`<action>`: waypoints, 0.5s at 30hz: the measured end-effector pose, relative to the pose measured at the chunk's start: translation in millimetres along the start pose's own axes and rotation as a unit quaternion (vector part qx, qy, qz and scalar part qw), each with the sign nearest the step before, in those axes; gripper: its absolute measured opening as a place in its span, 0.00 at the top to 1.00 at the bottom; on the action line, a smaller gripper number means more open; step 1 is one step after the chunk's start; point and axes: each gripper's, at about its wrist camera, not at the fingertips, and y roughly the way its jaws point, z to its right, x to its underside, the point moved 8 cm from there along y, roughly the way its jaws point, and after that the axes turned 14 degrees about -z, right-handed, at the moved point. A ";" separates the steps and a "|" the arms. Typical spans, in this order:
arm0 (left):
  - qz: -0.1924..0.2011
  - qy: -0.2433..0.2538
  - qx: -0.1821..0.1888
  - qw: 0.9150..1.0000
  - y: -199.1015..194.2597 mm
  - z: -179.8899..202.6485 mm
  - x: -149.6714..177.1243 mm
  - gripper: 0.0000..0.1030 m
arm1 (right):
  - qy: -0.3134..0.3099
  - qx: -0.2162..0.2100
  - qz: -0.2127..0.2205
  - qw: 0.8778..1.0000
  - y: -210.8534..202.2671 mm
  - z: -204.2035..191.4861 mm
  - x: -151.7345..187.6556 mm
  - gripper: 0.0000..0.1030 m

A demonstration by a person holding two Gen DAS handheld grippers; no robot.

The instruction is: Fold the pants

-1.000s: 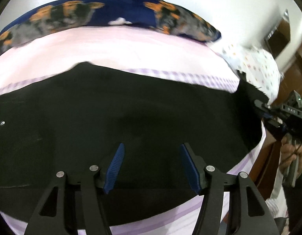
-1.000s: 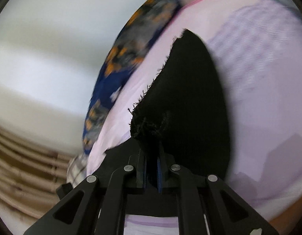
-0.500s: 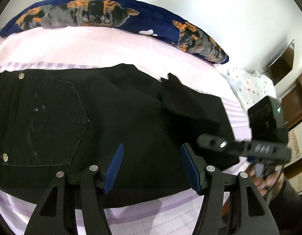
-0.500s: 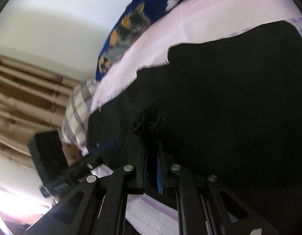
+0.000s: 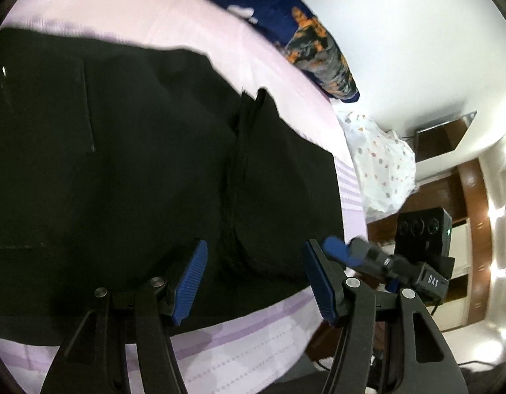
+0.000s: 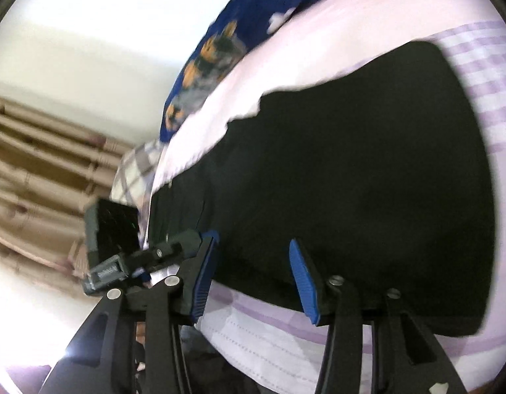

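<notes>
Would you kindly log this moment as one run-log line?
pants: folded, flat on bed | left gripper: open, empty | right gripper: opening, empty

Both my feeds are fisheye-warped with dark vignetted corners (right one's motion-smeared); the black pants (image 5: 128,170) read as a near-featureless blob, and glare blows out lower left, maybe a window.

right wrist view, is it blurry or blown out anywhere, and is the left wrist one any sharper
Right wrist view: motion-smeared along the black pants edge and the blue patterned pillow; glare burns out the bottom-left corner and the wall above. Left wrist view: somewhat crisper, the pants' seam reads clearly, though the far pillow is soft and ceiling lights flare at the right. Both bend straight lines at the fisheye rim; the pants lose detail in black.
</notes>
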 end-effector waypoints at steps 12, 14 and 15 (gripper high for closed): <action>-0.061 -0.037 0.060 0.996 33.9 8.2 -9.4 0.41 | 0.051 -0.003 0.071 0.996 -38.6 22.5 -12.9 0.54; -0.069 -0.040 0.071 0.994 40.7 14.0 -13.7 0.41 | 0.055 -0.002 0.073 0.996 -37.4 23.5 -14.2 0.54; -0.071 -0.041 0.075 0.994 43.1 15.8 -14.8 0.42 | 0.057 -0.004 0.075 0.996 -39.5 25.3 -13.0 0.53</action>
